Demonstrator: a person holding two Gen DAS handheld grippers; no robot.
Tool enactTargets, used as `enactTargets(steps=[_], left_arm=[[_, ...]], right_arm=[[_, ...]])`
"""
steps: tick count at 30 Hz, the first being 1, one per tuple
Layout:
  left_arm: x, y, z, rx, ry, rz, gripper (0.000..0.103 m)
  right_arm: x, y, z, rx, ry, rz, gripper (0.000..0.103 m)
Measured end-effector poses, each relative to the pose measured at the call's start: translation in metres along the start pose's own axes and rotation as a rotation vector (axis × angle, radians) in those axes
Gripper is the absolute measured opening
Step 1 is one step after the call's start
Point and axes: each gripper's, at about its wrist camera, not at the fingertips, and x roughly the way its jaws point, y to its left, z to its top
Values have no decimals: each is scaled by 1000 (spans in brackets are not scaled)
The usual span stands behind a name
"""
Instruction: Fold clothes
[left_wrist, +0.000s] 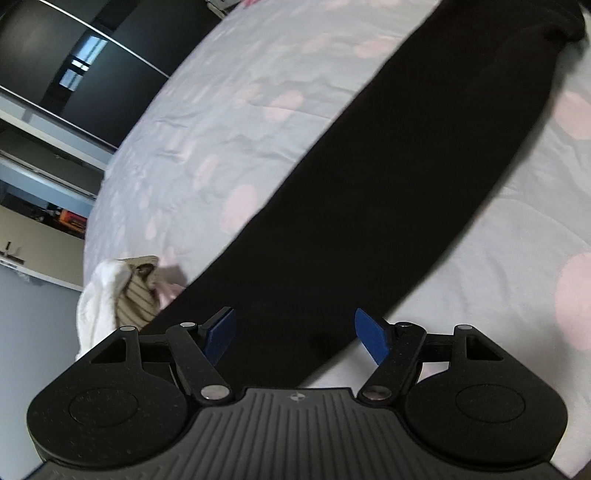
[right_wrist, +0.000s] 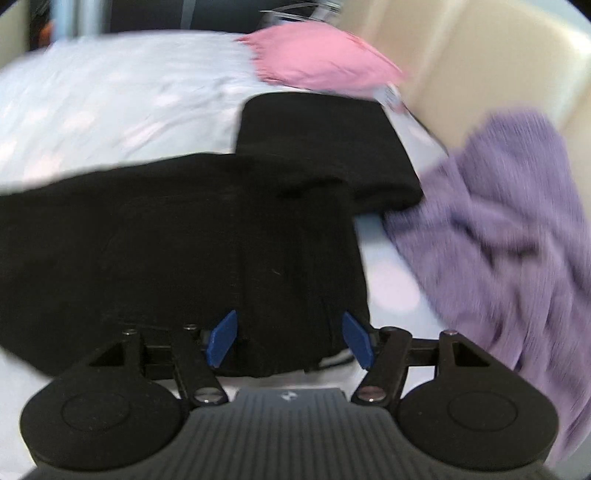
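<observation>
A long black garment (left_wrist: 369, 177) lies flat on a bed (left_wrist: 207, 122) covered with a pale sheet bearing pink blotches, and it runs as a narrow dark band from the near edge of the left wrist view up to the far right corner, where its end bunches a little. The left gripper (left_wrist: 295, 336) hangs over the near end of that band with its blue pads (left_wrist: 221, 334) spread wide; the cloth shows below and between them, but neither pad presses on it, so the jaws stand apart and hold nothing. To the left of the band, at the bed's edge, sits a small heap of clothes (left_wrist: 122, 291): a white piece, a tan ribbed one and a bit of pink. Dark wardrobe doors (left_wrist: 74, 55) stand beyond the bed. In the right wrist view, which is smeared by motion, the right gripper (right_wrist: 290, 339) sits above the wide end of the same black garment (right_wrist: 184, 240), its blue pads (right_wrist: 223, 338) parted with black fabric below the gap and no pinch visible. A second black piece (right_wrist: 325, 147), folded to a block, lies just beyond, touching or overlapping the first; which one I cannot tell. A purple knit (right_wrist: 509, 221) sprawls on the right, close to the folded block, and a pink cloth (right_wrist: 317, 59) lies at the far side of the bed near a cream headboard (right_wrist: 480, 62).
</observation>
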Motion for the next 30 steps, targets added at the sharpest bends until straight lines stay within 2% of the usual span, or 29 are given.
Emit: enactTargets(steps=[7, 11, 15, 19, 27, 29, 30], left_arm=[[11, -2, 10, -78, 37, -36, 71], [19, -4, 11, -116, 56, -82, 71], [28, -10, 10, -87, 76, -83, 71], [36, -11, 11, -79, 94, -94, 71], [51, -12, 17, -57, 109, -107, 71], [52, -13, 18, -45, 110, -107, 71], [51, -13, 18, -42, 110, -104, 71]], right_arm=[[10, -67, -10, 412, 30, 118, 78], [36, -85, -23, 633, 95, 210, 78], [60, -92, -33, 766, 122, 272, 78], [82, -90, -31, 832, 119, 342, 77], [107, -77, -16, 793, 120, 331, 78], [101, -71, -8, 775, 97, 302, 65], [94, -70, -5, 788, 73, 291, 48]])
